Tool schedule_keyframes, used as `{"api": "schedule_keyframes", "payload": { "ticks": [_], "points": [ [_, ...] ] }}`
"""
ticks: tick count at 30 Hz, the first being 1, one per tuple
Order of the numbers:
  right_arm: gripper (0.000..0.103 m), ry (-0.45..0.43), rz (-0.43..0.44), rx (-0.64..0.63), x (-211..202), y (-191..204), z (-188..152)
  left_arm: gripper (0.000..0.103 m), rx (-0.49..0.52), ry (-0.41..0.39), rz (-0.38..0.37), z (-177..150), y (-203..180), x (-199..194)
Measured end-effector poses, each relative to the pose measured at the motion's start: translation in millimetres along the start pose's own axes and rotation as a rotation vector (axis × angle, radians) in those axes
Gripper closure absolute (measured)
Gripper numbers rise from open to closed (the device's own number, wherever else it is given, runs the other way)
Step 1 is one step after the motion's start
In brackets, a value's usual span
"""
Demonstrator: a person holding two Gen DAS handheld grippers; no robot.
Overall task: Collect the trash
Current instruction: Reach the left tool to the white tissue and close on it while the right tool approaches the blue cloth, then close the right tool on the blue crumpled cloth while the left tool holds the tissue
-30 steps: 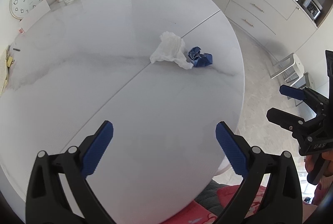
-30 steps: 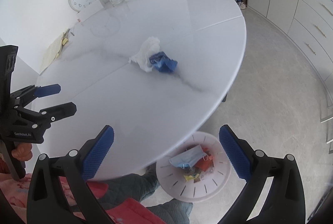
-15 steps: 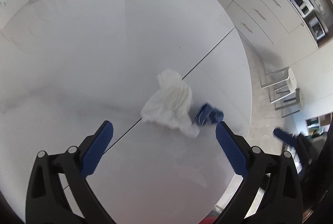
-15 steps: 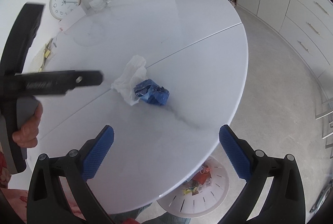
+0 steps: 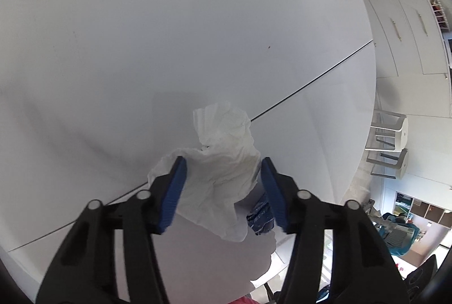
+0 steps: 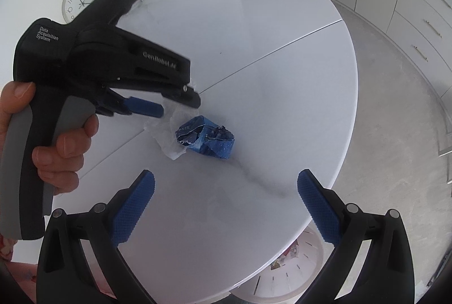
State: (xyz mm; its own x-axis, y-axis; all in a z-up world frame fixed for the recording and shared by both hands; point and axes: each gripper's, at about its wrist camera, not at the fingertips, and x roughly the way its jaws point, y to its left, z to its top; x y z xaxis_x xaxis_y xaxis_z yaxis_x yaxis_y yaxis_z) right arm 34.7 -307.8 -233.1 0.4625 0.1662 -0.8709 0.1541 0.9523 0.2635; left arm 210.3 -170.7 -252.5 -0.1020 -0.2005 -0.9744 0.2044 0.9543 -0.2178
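Tissue-grabbing was the step in hand: the left gripper (image 5: 223,191) had come down steeply over the crumpled white tissue (image 5: 223,162) on the round white table (image 5: 169,49), and its jaws had just been closing with the tissue between them. In the left wrist view the two blue pads (image 5: 173,191) flanked the paper, the nine o'clock pad at its edge and the three o'clock pad just beside it; whether they already pressed on the paper could not be told, so the pinch looked unfinished. A loose flap of tissue rose toward twelve o'clock beyond the fingertips, and another hung toward six o'clock.

Just beside the tissue, at about four o'clock from it in that view, lay the crumpled blue wrapper (image 6: 206,140), touching the paper's edge and close to the inside of the three o'clock pad. In the right wrist view the wrapper sat near the middle of the table, with the tissue at its ten o'clock under the left gripper's tip.

The right gripper (image 6: 226,205) hovered with its jaws spread wide and nothing between them, the wrapper lying at twelve o'clock ahead of it. A white bin (image 6: 296,267) with scraps inside showed below the table edge at six o'clock.

Next, by my judgement, the left jaws needed to finish squeezing so the soft paper bunched rather than slipped, then lift clear and carry toward the bin; the right could take the wrapper.
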Motion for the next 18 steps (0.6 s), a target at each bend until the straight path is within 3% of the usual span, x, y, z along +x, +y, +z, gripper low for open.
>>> {"api": "schedule_keyframes", "payload": {
  "ticks": [4,7,16,18],
  "points": [
    [0.003,0.003,0.013,0.010,5,-1,4,0.070,0.056,-0.019,0.046,-6,-9,1],
    [0.003,0.000,0.015,0.019,9,2,8,0.084,0.064,-0.021,0.033,-10,-9,2],
    [0.003,0.028,-0.018,0.128,30,13,24,0.087,0.108,-0.149,0.043,-34,2,-27],
    [0.008,0.038,-0.035,0.135,38,20,28,0.087,0.131,-0.189,0.071,-41,9,-40]
  ]
}}
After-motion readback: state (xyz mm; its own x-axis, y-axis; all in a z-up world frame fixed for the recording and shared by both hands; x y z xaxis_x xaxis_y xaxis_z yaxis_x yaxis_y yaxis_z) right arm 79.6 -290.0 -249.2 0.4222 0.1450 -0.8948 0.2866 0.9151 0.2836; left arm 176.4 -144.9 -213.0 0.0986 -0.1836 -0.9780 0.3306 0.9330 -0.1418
